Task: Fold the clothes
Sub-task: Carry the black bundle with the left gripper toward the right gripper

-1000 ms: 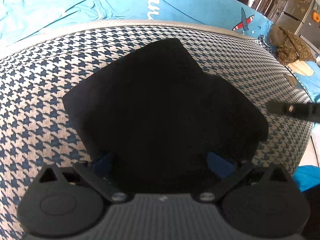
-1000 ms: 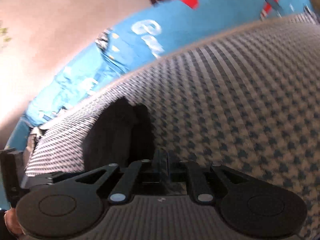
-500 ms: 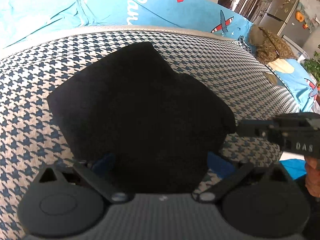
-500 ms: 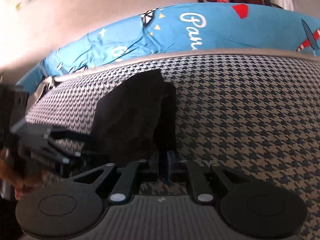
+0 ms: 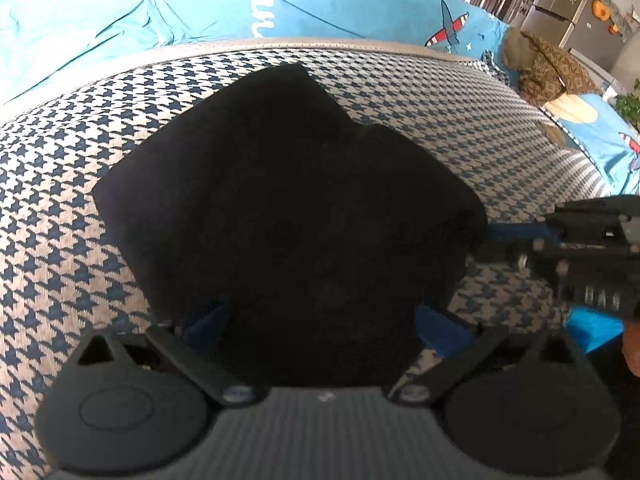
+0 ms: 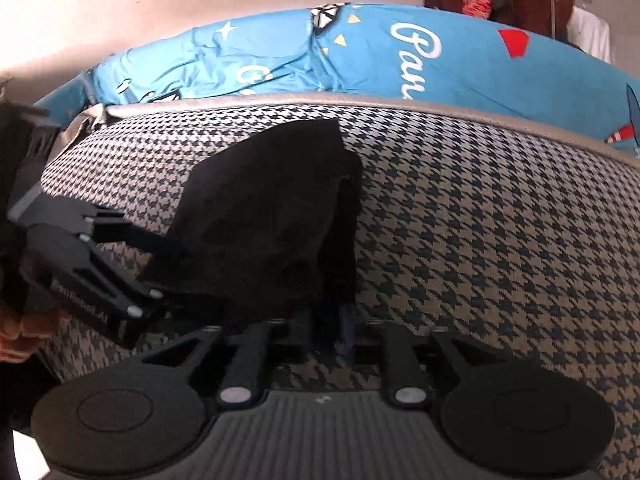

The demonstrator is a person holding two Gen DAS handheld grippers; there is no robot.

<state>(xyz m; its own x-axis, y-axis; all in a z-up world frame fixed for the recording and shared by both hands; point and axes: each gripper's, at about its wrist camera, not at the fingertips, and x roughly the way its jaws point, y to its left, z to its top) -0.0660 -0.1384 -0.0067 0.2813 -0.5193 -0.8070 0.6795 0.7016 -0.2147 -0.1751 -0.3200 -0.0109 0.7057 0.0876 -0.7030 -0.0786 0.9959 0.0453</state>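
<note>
Houndstooth fabric in dark blue and cream covers the cushion (image 5: 60, 208) that carries the work, with a grey piped rim along its far edge and a bright blue sheet (image 5: 200, 4) behind it. On that cushion lies the black garment (image 5: 288, 216), a compact, angular, layered shape reaching from near the far rim down to the near edge.

From its own camera the left gripper (image 5: 320, 320) has its blue-padded fingers spread wide, one either side of the garment's near end, pinching nothing. The right gripper (image 6: 334, 320) shows fingers pressed close together at the garment's near right corner; dark cloth seems to sit between them, but black on black I cannot tell for sure. In the left view it reaches the garment's right edge.

Risks, as I judge them: if the right claw holds only the top layer, a lift would peel the stacked layers apart. A pull towards the near edge could drag the whole piece off the cushion. The open left fingers could snag the cushion weave instead of cloth.

Writing: the sheet carries white script starting "Pan", cut off. The left gripper's body reads roughly "PanRobot.AI" (image 6: 80, 302), blurred; the right gripper's body (image 5: 600, 296) shows "DAS"
</note>
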